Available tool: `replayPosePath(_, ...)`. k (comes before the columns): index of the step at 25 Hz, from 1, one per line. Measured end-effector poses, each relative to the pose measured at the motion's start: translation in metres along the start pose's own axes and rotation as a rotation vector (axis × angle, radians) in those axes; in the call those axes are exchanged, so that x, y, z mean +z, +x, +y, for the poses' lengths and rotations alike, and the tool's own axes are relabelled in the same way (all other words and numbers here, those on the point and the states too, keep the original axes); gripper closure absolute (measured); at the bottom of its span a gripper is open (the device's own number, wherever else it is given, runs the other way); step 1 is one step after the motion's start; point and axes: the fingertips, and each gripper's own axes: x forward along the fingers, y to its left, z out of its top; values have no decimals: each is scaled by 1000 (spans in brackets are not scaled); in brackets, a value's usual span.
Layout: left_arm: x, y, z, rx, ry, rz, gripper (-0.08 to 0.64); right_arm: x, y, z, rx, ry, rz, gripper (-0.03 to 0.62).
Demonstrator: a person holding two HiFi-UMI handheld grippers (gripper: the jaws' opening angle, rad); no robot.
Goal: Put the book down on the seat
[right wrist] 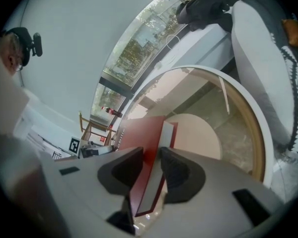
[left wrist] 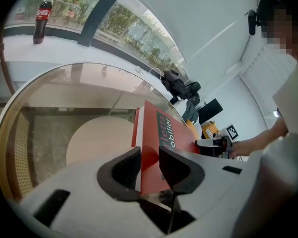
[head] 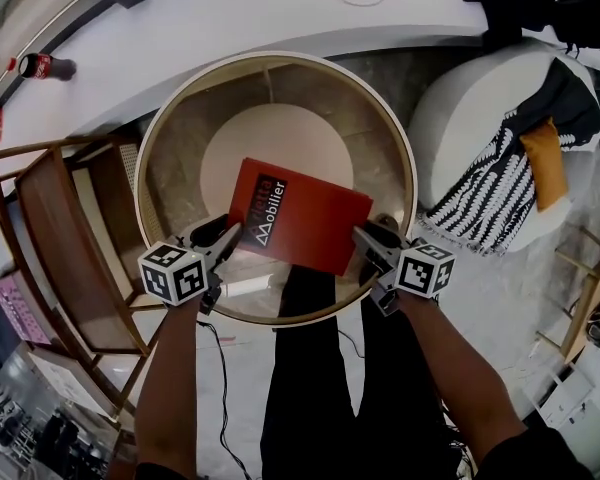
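Book (head: 298, 214) is gripped over the round glass tabletop (head: 408, 158), its long axis spanned by the left tool (head: 227, 235) and right tool (head: 366, 240), both closed on its short ends, while the white seat (head: 470, 118) is seen upper right, nearer the right tool.

left hand-held gripper (head: 230, 234), right hand-held gripper (head: 363, 236), both clamped

Cola bottle (head: 46, 66), glass table (head: 411, 163), orange cushion (head: 542, 163)
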Motion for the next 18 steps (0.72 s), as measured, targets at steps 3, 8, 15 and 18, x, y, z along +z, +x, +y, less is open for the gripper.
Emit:
replayPosePath(3,-6,-1,-2,7,-1,10,431,0,-2,1,12,-5,4,466)
replayPosePath(8,-16,0,-23,10,-9,7,431,3,-20,-2,18,-15,-7,468)
replayPosePath(15,-10,-11,-48,26,-7,-19,431,13,-45,10,47,-51,-35,471)
replayPosePath(18,-1,-20,-68,35,-1,-52,431,21,-62,20,69,-86,-37,472)
